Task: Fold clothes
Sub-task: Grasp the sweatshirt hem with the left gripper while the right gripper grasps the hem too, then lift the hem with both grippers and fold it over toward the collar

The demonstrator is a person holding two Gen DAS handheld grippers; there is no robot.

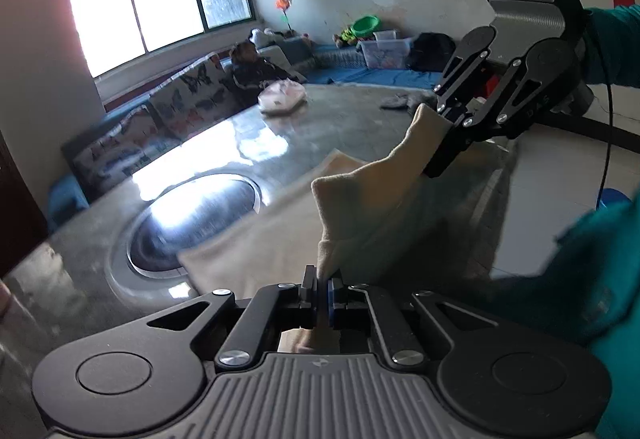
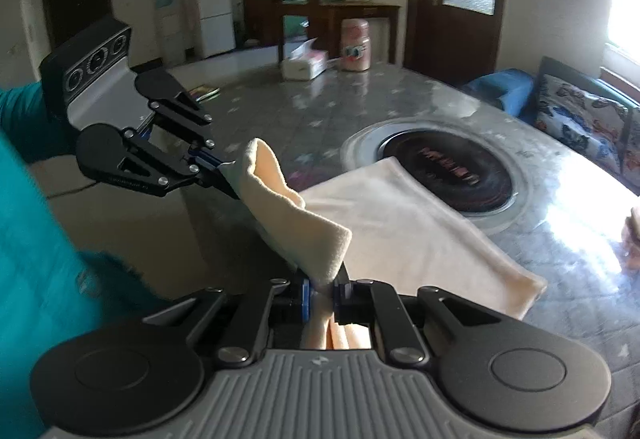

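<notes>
Both the left gripper [image 1: 323,293] and right gripper [image 2: 322,297] pinch the cream cloth [image 2: 404,223]; the cooktop's [image 2: 452,171] red lettering is blurred, unreadable.

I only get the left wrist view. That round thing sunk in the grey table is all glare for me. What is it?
Observer: A black glass disc with reddish lettering, set in a metal ring.
Operator: Does the cream cloth reach it?
Observer: Yes, the cloth's far edge lies over the ring's near side.
Operator: Anything on the table that I miss?
Observer: A white tissue box and a pink jar stand at the far end of the grey table.
</notes>
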